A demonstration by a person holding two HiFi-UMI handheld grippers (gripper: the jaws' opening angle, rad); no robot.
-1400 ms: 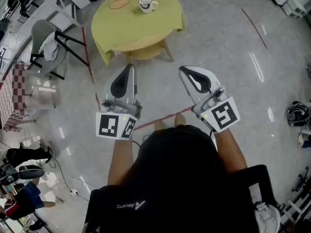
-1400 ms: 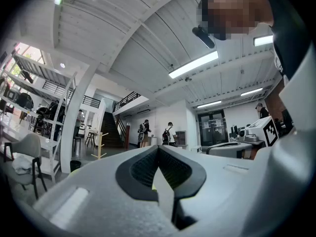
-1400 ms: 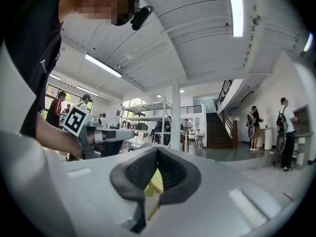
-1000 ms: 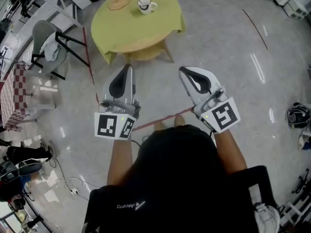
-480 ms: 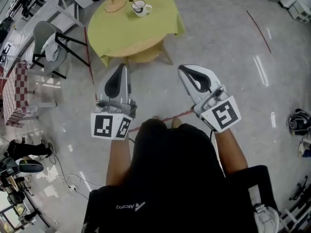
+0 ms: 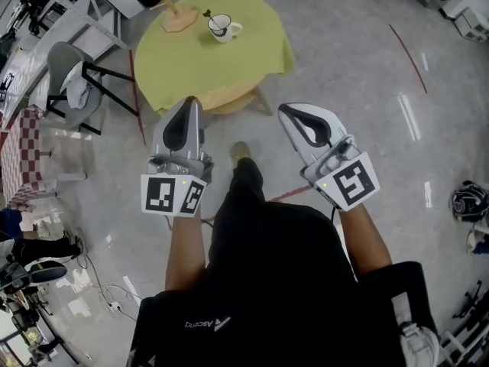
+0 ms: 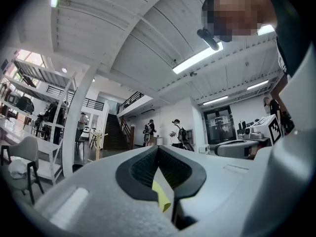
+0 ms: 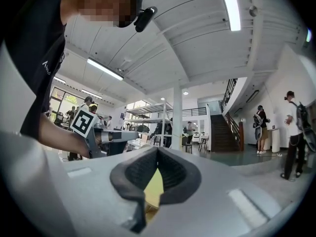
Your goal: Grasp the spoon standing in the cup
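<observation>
Closer now as the person steps forward, the round worktop (image 6: 172, 56) lies ahead. Left tool (image 6: 187, 113) is closed and empty. The spoon (image 6: 213, 18) stands in the cup (image 6: 224, 28), well beyond reach. Right tool (image 6: 294, 117) is likewise closed and empty; one tool should open before nearing the handle.

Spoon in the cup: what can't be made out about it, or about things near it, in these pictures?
Spoon: head view, too small; its lower end is hidden inside the cup.
Wooden stand on the table: head view, top cut off by the frame edge.
Gripper views: no spoon; the left hand-held gripper and right hand-held gripper fill the lower frame.
</observation>
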